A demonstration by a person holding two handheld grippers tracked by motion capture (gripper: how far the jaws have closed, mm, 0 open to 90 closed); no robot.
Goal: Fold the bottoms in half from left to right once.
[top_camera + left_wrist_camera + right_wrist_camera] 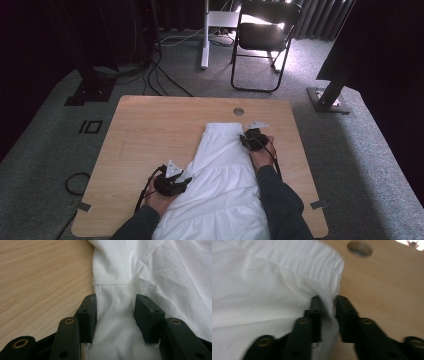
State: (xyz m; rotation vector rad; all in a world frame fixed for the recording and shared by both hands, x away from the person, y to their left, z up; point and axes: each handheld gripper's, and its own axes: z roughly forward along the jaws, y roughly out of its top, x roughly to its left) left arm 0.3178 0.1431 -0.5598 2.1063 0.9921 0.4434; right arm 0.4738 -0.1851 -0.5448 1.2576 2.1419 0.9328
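A white gathered skirt [225, 170] lies flat on the wooden table [150, 130], waistband at the far end. My left gripper [187, 181] rests at the skirt's left edge, near the front. In the left gripper view its jaws [115, 312] stand apart and the white cloth [150, 270] lies loose between them. My right gripper [245, 139] is at the skirt's right edge just below the waistband. In the right gripper view its jaws [327, 310] are close together, with a fold of the cloth's edge [262, 290] pinched between the pads.
A round cable hole [238, 111] sits in the table beyond the waistband. Bare wood runs left of the skirt [37, 277] and right of it [387, 290]. On the carpet behind the table are a black folding chair [265, 35], stands and cables.
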